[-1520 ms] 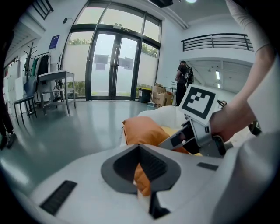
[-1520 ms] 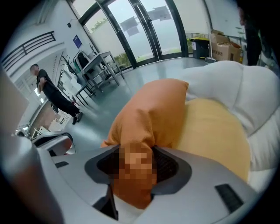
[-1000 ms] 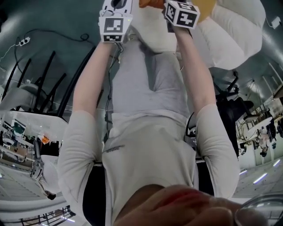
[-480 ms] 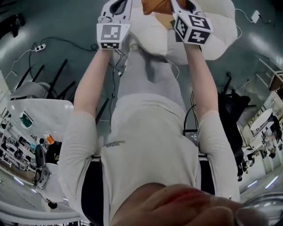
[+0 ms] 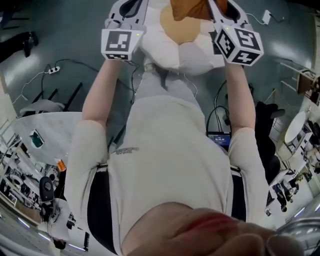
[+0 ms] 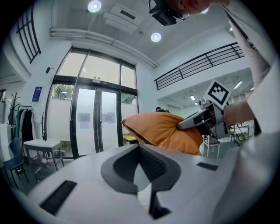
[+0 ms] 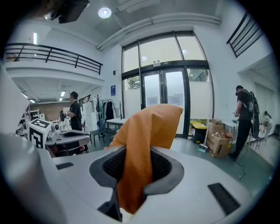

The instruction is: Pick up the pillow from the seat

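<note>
An orange pillow (image 5: 187,7) (image 6: 162,131) with a dark zip seam hangs in the air, pinched by one corner. My right gripper (image 5: 220,7) (image 7: 135,175) is shut on that corner, and orange cloth (image 7: 148,127) fills its jaws and droops over them. My left gripper (image 5: 129,7) (image 6: 140,175) is a little to the left of the pillow, with its jaws together and only a thin pale sliver between them. From the left gripper view the right gripper (image 6: 186,124) presses into the pillow's side. A puffy white cushion (image 5: 175,50) lies beneath both grippers.
Glass doors fill the far wall. A white table (image 6: 41,144) and chairs stand at the left, cardboard boxes (image 7: 216,140) and a standing person (image 7: 244,118) at the right. A power strip (image 5: 52,69), cables and a small screen (image 5: 219,139) are on the floor.
The two grippers have drawn a little further apart. The white cushion has shifted from the right side of the head view to the middle. The orange pillow stays in the right gripper.
</note>
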A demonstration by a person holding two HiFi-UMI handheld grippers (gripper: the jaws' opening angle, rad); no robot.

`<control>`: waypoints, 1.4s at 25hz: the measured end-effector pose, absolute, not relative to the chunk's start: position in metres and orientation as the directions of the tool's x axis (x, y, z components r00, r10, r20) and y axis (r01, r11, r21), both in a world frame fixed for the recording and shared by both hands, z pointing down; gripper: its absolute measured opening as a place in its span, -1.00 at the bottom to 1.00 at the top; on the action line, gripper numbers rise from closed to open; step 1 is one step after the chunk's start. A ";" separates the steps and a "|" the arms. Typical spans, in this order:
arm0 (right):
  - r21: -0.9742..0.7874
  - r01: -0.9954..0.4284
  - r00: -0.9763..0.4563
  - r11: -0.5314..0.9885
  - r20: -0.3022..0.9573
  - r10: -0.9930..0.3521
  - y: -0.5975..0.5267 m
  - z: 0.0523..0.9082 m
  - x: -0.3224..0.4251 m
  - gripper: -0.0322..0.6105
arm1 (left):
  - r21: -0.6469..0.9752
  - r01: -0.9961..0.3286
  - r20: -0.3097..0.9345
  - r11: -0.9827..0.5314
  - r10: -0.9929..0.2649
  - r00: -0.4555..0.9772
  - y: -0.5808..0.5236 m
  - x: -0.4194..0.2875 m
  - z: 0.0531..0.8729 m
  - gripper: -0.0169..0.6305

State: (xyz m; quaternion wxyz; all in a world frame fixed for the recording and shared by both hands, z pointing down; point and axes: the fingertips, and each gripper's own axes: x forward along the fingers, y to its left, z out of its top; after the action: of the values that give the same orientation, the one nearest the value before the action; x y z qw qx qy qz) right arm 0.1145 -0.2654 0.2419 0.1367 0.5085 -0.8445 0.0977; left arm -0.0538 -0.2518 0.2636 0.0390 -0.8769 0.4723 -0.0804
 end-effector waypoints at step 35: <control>-0.088 -0.859 -0.507 0.504 0.014 -0.862 -0.113 0.138 0.130 -0.40 | -0.075 -0.882 -0.107 -0.464 -0.876 0.470 -0.127 -0.039 0.125 -0.92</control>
State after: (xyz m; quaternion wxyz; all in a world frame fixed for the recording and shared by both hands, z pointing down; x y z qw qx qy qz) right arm 0.1301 -0.1129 0.1383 -0.0157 0.4964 -0.8669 0.0418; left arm -0.0392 -0.1270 0.1252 0.0598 -0.8552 0.5141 0.0267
